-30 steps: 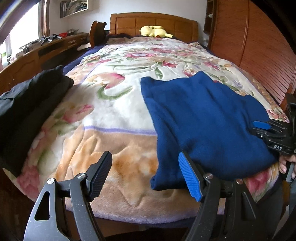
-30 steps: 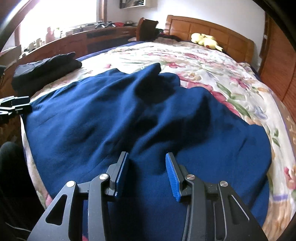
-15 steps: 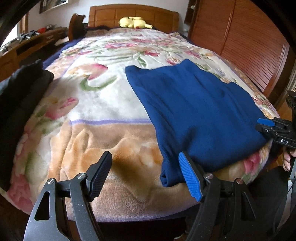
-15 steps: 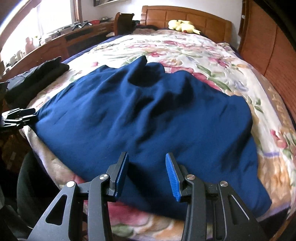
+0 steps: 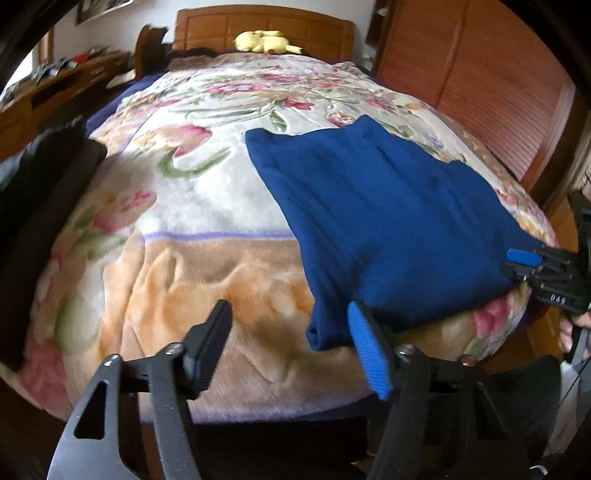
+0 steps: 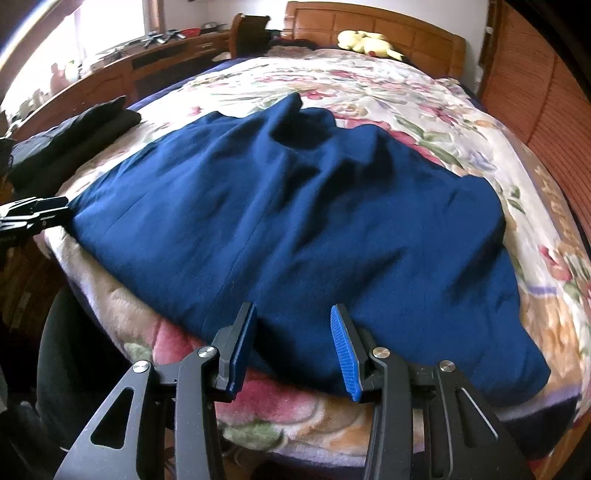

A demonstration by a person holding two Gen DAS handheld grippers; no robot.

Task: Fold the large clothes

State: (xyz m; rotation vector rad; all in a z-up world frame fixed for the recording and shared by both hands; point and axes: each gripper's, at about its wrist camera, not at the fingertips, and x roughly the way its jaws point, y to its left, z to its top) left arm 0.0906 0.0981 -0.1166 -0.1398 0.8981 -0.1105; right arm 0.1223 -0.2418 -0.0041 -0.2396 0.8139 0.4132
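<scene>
Navy blue garment (image 6: 295,221) lies folded on floral bedspread (image 5: 166,221), near foot edge. Left gripper (image 5: 291,347), jaws apart, has its corner at 1 o'clock. Right gripper (image 6: 291,343), jaws apart, w/ hem at 12 o'clock.

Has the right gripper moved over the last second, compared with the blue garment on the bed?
Yes. The right gripper has pulled back toward the foot of the bed: its tips now sit at the blue garment's near edge, with floral blanket visible beneath.

A floral blanket (image 5: 207,206) covered the bed; a yellow plush (image 5: 266,41) lay by the wooden headboard (image 5: 258,18).
</scene>
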